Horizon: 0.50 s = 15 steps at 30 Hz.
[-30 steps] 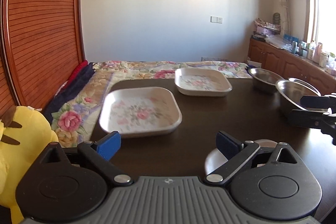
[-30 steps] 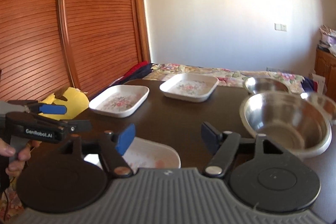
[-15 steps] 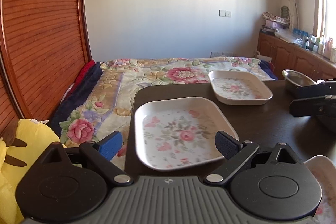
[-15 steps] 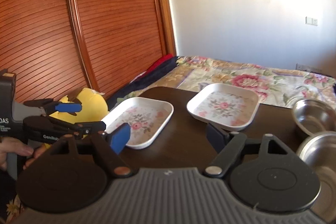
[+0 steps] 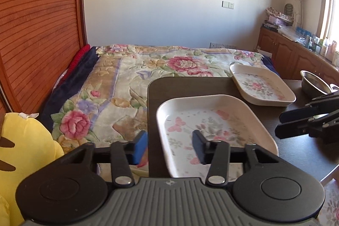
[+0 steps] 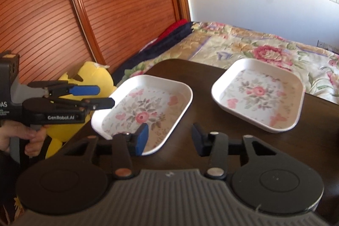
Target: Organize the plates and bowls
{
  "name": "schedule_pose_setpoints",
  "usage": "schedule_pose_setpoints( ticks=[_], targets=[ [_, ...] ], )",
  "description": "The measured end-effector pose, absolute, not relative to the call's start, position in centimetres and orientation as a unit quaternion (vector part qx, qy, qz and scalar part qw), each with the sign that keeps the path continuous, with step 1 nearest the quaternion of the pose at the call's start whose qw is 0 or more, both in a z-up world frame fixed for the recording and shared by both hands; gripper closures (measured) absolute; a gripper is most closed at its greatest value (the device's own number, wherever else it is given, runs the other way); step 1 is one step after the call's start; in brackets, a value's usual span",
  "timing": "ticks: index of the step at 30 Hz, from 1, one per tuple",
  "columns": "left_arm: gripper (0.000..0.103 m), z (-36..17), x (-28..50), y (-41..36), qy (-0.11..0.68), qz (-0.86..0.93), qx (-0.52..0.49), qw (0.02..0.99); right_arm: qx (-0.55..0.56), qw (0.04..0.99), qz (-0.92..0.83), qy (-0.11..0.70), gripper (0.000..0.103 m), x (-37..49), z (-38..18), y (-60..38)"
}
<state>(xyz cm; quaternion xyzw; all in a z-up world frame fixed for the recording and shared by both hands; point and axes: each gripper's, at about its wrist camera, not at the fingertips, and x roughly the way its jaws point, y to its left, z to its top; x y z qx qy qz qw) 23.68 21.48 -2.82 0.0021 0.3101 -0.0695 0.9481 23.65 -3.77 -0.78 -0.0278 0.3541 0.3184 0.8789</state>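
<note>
Nearer now (both tongs [image 5: 169, 146] closing): floral plate [image 5: 211, 130]

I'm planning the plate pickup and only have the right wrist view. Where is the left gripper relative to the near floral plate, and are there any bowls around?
Observer: The left gripper, jaws just closing, straddles the left rim of the near floral plate without pressing it. Its outer finger is past the table edge.
Operator: Any bowls?
Observer: A steel bowl stands on the table, right of the far floral plate.
Operator: How does my gripper look from there?
Observer: Seen side-on, the right gripper, jaws also just closing, sits just short of the near plate's right rim and grips nothing.
</note>
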Motion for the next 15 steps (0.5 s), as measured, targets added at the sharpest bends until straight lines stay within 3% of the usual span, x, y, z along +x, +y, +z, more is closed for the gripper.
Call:
schedule_pose_setpoints(
  ticks=[5,7,15],
  targets=[
    [0.072,-3.4,24.7,22.2,0.324,-0.072,0.004,0.943,-0.036,0.873,0.314,0.372,0.068,25.0,-1.6,-2.6],
    [0.082,-3.7,24.9,22.3,0.327,-0.073,0.003,0.942,-0.028,0.871,0.312,0.379,0.069,25.5,-1.8,-2.4],
    [0.083,-4.4,25.2,22.4,0.333,-0.079,-0.004,0.94,-0.031,0.867,0.305,0.391,0.079,26.5,-2.7,-1.8]
  ],
)
